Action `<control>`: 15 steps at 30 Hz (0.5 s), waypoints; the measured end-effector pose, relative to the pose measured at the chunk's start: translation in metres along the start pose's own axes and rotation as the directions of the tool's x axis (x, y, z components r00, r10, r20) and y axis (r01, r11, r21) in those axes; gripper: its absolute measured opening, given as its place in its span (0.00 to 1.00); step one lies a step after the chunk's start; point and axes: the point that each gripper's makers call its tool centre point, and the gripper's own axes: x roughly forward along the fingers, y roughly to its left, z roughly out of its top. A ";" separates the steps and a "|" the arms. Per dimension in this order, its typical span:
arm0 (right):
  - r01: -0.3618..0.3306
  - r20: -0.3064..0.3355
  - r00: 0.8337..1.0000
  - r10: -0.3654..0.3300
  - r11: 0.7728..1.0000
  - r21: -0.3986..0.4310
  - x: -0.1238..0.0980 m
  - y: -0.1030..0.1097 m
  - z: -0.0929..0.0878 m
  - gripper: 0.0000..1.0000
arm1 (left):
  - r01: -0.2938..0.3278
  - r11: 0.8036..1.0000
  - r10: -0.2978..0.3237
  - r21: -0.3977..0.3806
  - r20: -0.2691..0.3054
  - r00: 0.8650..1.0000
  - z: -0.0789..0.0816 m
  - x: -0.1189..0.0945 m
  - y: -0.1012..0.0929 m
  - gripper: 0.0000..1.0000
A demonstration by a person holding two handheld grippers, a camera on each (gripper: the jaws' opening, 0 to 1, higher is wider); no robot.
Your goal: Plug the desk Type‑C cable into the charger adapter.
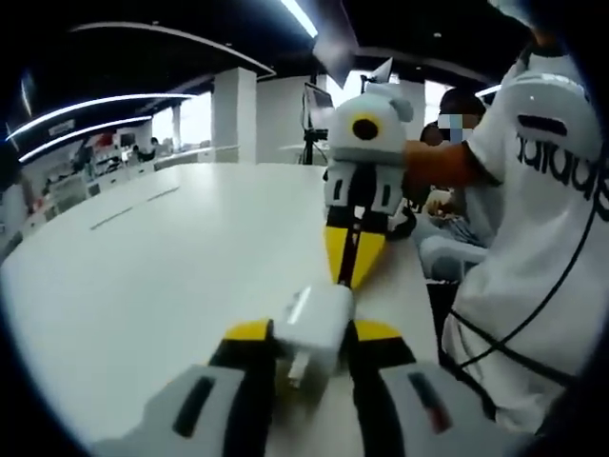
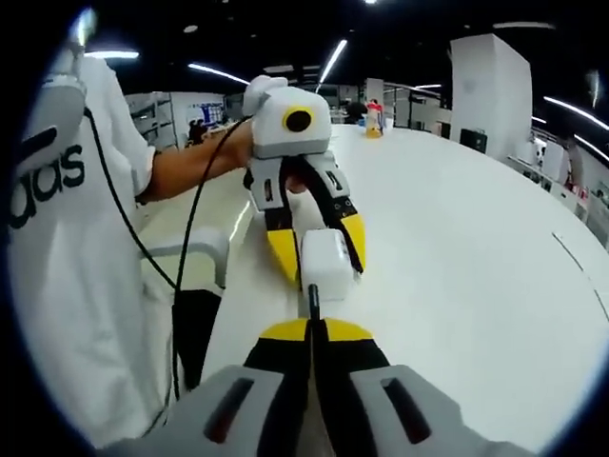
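Note:
My left gripper (image 1: 314,333) is shut on a white charger adapter (image 1: 316,324), holding it by its sides just above the white table (image 1: 171,276). My right gripper (image 1: 352,271) comes in from the far side, its yellow jaws closed and pointing at the adapter. In the right gripper view, my right gripper (image 2: 312,328) is shut on the black Type-C cable plug (image 2: 311,301). The plug's tip meets the near face of the adapter (image 2: 328,267), which the left gripper (image 2: 324,259) holds. How deep the plug sits is hidden.
A person in a white T-shirt (image 1: 542,219) stands at the table's edge (image 2: 224,314) holding both grippers. A white chair (image 2: 195,249) sits beside them. A black cord (image 2: 186,257) hangs along the person's side. Office desks and pillars lie far behind.

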 end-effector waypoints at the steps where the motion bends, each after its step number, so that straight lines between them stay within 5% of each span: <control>1: 0.005 0.014 1.000 -0.005 1.000 -0.003 -0.001 0.001 0.000 0.03 | -0.009 1.000 0.009 -0.002 0.019 1.000 0.001 0.000 0.001 0.29; 3: 0.033 0.077 0.996 -0.034 0.999 0.008 -0.002 0.001 0.005 0.04 | -0.022 0.999 0.021 0.031 0.054 0.998 0.002 0.000 -0.001 0.29; 8: 0.094 0.117 0.989 -0.093 0.996 -0.001 -0.006 -0.003 0.004 0.06 | -0.053 0.998 0.051 0.017 0.091 0.995 0.007 -0.003 0.001 0.31; 11: 0.176 0.194 0.965 -0.178 0.984 0.026 -0.022 -0.016 0.012 0.13 | -0.095 0.995 0.094 0.005 0.108 0.990 0.009 -0.005 0.005 0.32; 15: 0.243 0.215 0.945 -0.246 0.969 0.042 -0.039 -0.024 0.008 0.17 | -0.116 0.993 0.116 -0.005 0.119 0.986 0.010 -0.006 0.004 0.32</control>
